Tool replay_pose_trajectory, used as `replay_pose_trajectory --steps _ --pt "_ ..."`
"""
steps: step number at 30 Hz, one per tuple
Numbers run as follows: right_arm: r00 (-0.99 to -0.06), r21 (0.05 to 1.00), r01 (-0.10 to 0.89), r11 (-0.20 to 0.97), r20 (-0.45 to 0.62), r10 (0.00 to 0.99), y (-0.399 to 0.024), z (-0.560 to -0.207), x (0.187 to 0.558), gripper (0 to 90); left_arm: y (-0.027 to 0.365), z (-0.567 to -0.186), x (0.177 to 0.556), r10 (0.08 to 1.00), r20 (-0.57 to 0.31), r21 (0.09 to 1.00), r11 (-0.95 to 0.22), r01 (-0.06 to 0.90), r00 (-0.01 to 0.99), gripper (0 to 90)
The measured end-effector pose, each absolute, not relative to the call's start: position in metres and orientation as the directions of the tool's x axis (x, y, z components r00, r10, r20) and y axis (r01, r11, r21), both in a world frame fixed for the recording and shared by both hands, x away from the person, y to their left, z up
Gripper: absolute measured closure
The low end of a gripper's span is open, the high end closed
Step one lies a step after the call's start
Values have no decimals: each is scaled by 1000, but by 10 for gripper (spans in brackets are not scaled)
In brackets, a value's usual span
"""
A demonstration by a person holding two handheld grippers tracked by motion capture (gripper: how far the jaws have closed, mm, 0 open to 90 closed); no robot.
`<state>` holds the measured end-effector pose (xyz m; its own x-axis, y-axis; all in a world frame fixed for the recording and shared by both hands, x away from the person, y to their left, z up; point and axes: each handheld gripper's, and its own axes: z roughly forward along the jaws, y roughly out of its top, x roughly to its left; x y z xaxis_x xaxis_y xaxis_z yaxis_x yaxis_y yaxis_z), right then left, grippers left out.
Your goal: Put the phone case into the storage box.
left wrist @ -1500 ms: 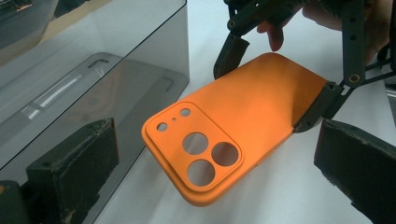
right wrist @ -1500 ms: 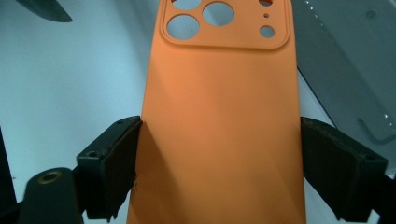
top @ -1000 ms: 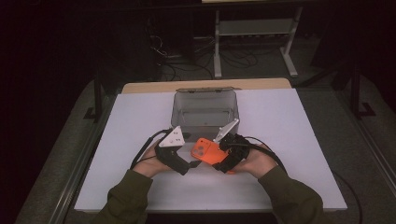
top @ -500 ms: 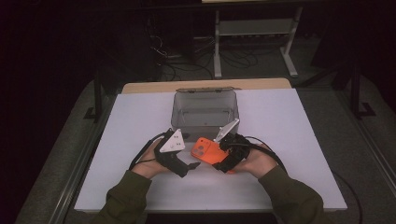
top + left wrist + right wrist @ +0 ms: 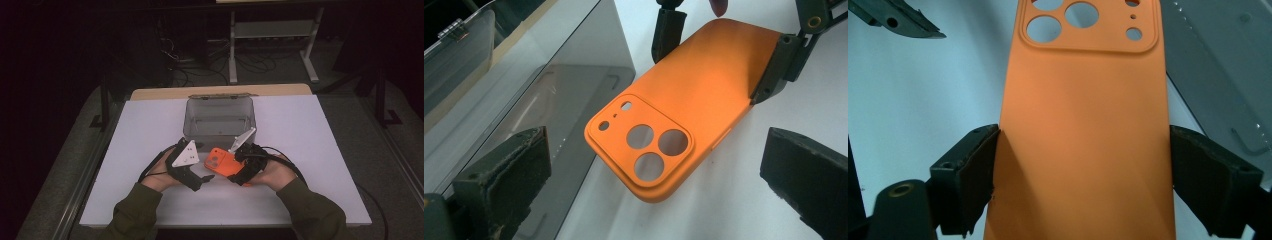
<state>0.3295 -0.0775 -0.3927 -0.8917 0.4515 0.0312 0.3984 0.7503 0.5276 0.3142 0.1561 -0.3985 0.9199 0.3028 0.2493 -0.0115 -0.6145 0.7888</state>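
While the person's two hands rest low on the white table [image 5: 310, 130], the high view shows the right gripper [image 5: 239, 167] holding a bright orange soft phone case [image 5: 223, 162]. The case lies just in front of a clear grey plastic box [image 5: 220, 116] with an open lid at the back. The left gripper [image 5: 197, 176] sits just beside the case, on its left. Dark green sleeves come in from the bottom edge. Black cables loop out from both grippers.

In the left gripper view, the two black pads [image 5: 506, 182] of the left gripper stand wide apart with nothing between them. The orange case [image 5: 689, 105] lies ahead of them, with its camera holes near these pads. The far end of the case sits between the pads of the right gripper [image 5: 719, 55], one on each long side. The clear box [image 5: 539, 85] stands to the left of the case, very close to it.

In the right gripper view, the case [image 5: 1083, 130] runs straight up the middle. The right gripper's black pads [image 5: 973, 165] press on its two long edges, so the jaws are clamped on the case. The camera holes are at the top. A piece of the left gripper [image 5: 898, 20] pokes in at the top left corner. The grey box [image 5: 1218, 75] shows on the right.
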Motion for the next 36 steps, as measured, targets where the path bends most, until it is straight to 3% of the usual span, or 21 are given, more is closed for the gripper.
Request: replay_pose_trajectory --steps 36 --pt "-890 533 400 746 31 455 -80 -392 331 155 148 -401 305 236 398 718 -682 -141 886 0"
